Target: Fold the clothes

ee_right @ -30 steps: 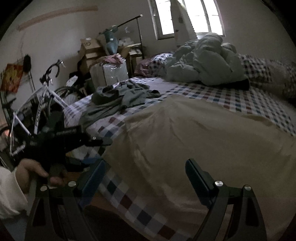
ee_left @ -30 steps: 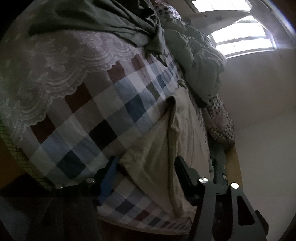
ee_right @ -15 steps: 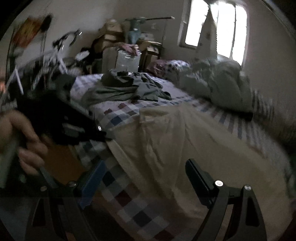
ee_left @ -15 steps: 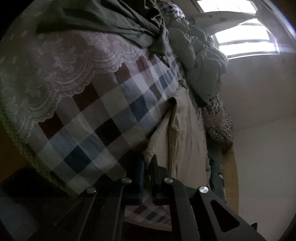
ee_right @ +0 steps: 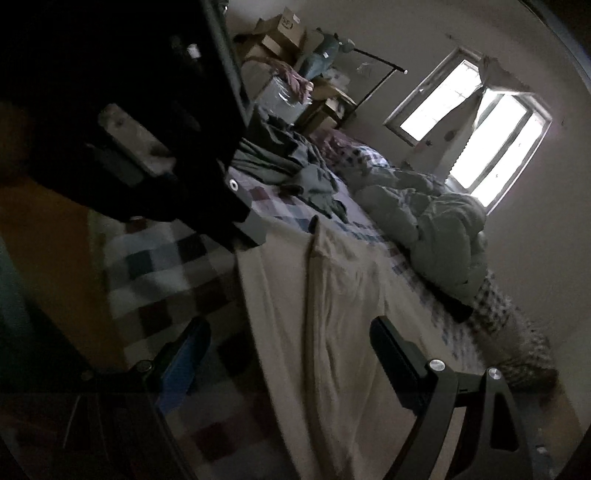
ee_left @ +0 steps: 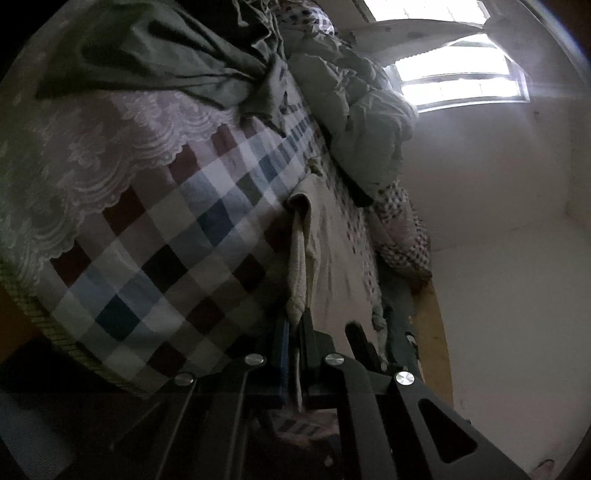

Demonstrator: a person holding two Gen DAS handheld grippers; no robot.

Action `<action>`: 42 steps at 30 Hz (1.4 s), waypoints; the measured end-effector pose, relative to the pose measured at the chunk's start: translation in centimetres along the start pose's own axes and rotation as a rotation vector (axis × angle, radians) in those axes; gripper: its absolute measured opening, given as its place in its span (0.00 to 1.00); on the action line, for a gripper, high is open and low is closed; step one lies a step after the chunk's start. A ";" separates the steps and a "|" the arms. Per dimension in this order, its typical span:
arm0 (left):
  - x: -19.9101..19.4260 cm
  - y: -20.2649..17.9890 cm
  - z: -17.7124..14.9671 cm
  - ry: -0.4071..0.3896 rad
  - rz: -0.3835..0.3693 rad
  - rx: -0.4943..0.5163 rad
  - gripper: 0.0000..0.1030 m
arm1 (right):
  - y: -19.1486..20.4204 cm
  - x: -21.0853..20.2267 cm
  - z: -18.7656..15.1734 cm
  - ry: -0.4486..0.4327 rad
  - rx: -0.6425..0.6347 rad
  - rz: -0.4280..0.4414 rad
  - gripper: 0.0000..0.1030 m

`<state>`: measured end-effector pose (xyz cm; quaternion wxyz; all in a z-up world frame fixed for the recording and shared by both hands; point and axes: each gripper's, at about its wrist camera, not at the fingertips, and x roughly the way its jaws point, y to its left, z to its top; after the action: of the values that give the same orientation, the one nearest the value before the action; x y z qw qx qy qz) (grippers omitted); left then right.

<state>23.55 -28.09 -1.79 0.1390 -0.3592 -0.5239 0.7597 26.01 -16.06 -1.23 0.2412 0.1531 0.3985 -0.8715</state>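
Note:
A cream garment (ee_right: 343, 314) lies spread over the checked bedsheet (ee_left: 177, 251) of the bed. In the left wrist view my left gripper (ee_left: 293, 332) is shut on the near edge of the cream garment (ee_left: 299, 280), which rises a little off the sheet in a ridge. In the right wrist view the left gripper's dark body (ee_right: 147, 140) fills the upper left. My right gripper (ee_right: 291, 347) is open, tilted, its fingers straddling the near part of the garment without touching it.
A crumpled dark green garment (ee_left: 159, 62) lies further up the bed on lace trim. A pale bunched duvet (ee_right: 436, 229) sits by the window (ee_right: 476, 133). Cardboard boxes (ee_right: 284, 33) and clutter stand behind the bed. The bed's edge (ee_left: 66, 339) is close below.
My left gripper shut on the cream garment's edge and lifted it slightly. My right gripper swung sideways and rolled, staying open, so the left gripper now looms at its upper left.

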 end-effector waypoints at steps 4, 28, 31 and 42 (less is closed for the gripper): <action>-0.4 0.1 0.1 0.001 -0.022 -0.012 0.03 | 0.2 1.5 1.1 0.006 -0.028 -0.054 0.88; 0.0 0.5 3.6 -0.048 -0.162 -0.156 0.72 | -4.6 3.9 3.3 0.065 0.039 -0.088 0.03; 1.1 0.8 4.9 -0.019 -0.166 -0.183 0.73 | -6.2 3.1 3.8 0.059 0.091 -0.074 0.03; 9.4 -3.2 11.5 0.146 -0.108 -0.032 0.73 | -11.4 1.3 4.6 0.048 0.241 0.002 0.03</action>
<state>8.43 -29.29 -0.50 0.2117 -0.3871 -0.5429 0.7145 18.44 -13.51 8.12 0.2125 0.2022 0.2964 -0.9089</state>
